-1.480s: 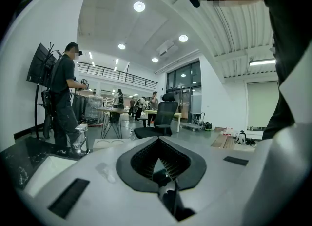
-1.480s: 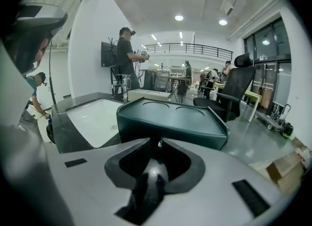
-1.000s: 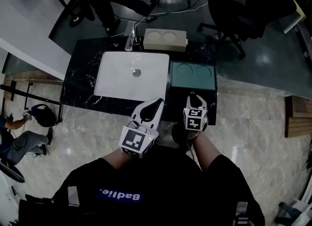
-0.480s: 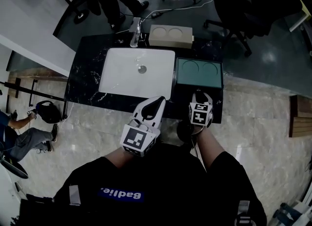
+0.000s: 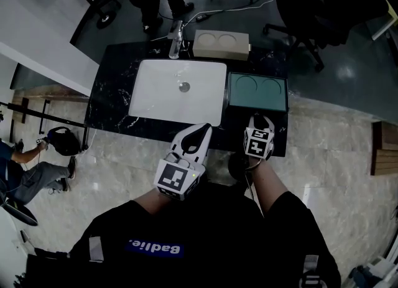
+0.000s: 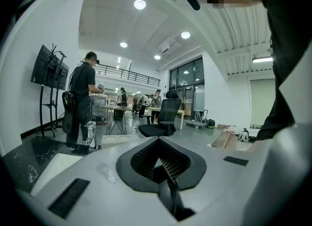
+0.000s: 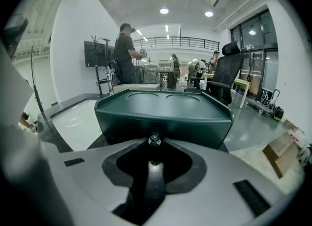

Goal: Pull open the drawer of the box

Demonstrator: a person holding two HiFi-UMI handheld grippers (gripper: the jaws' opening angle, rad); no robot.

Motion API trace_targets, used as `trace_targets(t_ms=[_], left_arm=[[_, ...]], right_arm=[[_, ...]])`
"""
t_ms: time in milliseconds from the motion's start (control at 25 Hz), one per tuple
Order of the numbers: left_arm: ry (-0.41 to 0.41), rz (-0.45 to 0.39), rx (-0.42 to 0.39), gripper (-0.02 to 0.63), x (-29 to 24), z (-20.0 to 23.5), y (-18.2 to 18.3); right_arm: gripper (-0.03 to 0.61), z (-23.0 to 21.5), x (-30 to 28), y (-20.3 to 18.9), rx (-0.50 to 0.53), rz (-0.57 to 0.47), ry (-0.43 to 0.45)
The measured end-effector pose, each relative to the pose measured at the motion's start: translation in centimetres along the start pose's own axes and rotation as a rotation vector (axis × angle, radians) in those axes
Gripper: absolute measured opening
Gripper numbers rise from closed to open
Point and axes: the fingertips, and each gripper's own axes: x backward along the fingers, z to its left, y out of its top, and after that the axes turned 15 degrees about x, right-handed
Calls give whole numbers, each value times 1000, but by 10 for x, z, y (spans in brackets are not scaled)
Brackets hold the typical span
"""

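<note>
A dark green box (image 5: 258, 92) with two round recesses in its top stands at the right end of the black marble counter (image 5: 112, 97). In the right gripper view the box (image 7: 161, 105) fills the middle, and a small metal drawer knob (image 7: 155, 138) sits on its front face. My right gripper (image 7: 154, 145) is shut on that knob; in the head view the right gripper (image 5: 257, 119) touches the box's near face. My left gripper (image 5: 200, 133) hangs shut and empty over the counter's near edge, and the left gripper (image 6: 158, 144) points out over the room.
A white sink basin (image 5: 155, 94) is set in the counter left of the box. A beige box (image 5: 221, 44) and a faucet (image 5: 176, 44) stand at the back edge. An office chair (image 5: 308, 7) and standing people are beyond the counter.
The whole head view has shifted a little, so the counter sits further right and up. Both grippers keep their places against the counter, and the drawer shows no visible movement.
</note>
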Motion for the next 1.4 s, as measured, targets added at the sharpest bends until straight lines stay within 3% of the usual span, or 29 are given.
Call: trace_targets(t_ms=[640,1240,1400], left_arm=[[13,-31,28,-12,10,5,4],[55,11,25,-12,17,11,-1],[27,-16,25,-12,17,7,1]], right_arm=[[81,0,-6,2,-10,-4,-23],[67,2,-6,1,-21,-14,-20],[67,2,-3,-1,-22,-8,-22]])
